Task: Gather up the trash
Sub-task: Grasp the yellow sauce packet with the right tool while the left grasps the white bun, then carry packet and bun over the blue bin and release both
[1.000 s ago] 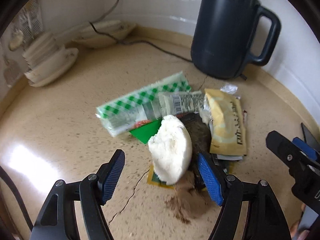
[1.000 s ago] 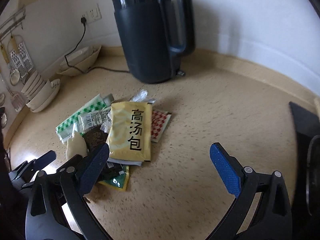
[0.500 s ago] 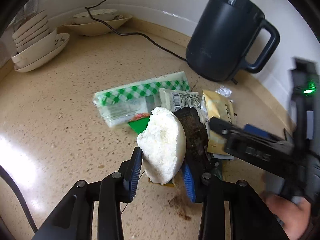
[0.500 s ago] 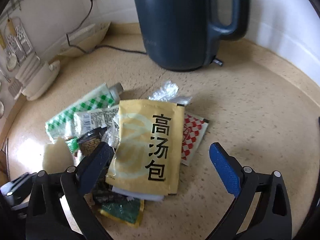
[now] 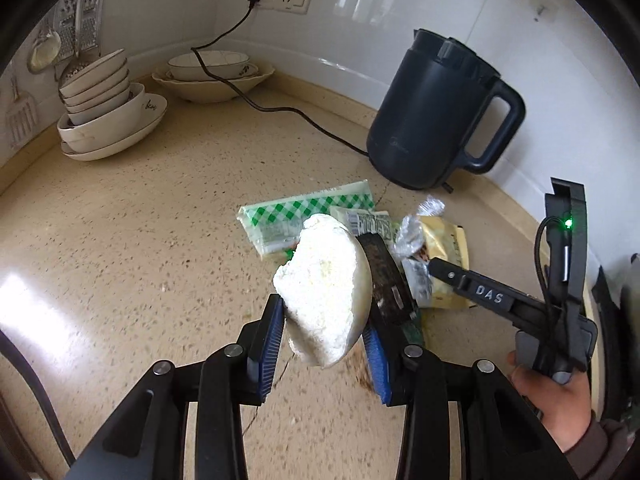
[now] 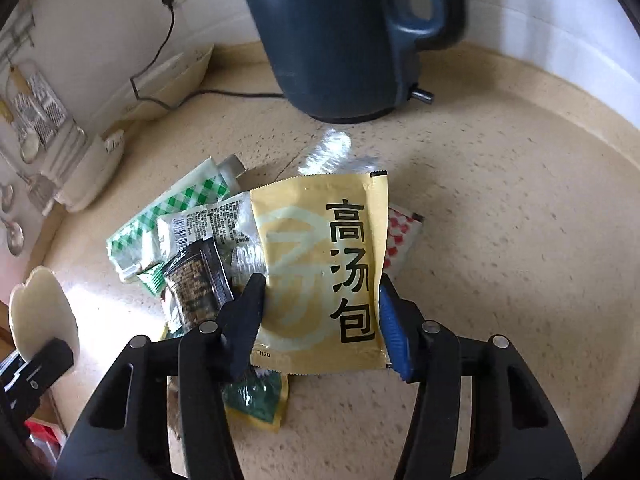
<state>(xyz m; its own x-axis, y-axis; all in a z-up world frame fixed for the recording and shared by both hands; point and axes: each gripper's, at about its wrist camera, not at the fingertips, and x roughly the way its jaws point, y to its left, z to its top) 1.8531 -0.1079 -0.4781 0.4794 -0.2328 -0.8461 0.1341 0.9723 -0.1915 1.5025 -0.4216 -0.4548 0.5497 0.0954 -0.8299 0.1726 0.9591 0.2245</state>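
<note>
My left gripper (image 5: 324,344) is shut on a half-eaten white steamed bun (image 5: 324,292) and holds it above the counter; the bun also shows at the left edge of the right wrist view (image 6: 40,312). A pile of wrappers lies on the beige counter: a yellow soup packet (image 6: 324,268), a green-checked wrapper (image 6: 168,216), a dark seasoning packet (image 6: 196,276), a red-checked packet (image 6: 400,236) and clear foil (image 6: 328,152). My right gripper (image 6: 320,320) has closed in on both sides of the yellow soup packet, which is also in the left wrist view (image 5: 444,256).
A dark electric kettle (image 5: 432,120) stands behind the pile, its cord (image 5: 260,104) running to a wall socket. Stacked white bowls (image 5: 104,108) and a wide dish (image 5: 212,76) sit at the back left. Brown crumbs (image 5: 360,376) lie on the counter.
My left gripper closed on the bun and lifted it off the pile. My right gripper moved forward over the wrappers and narrowed its jaws around the yellow soup packet.
</note>
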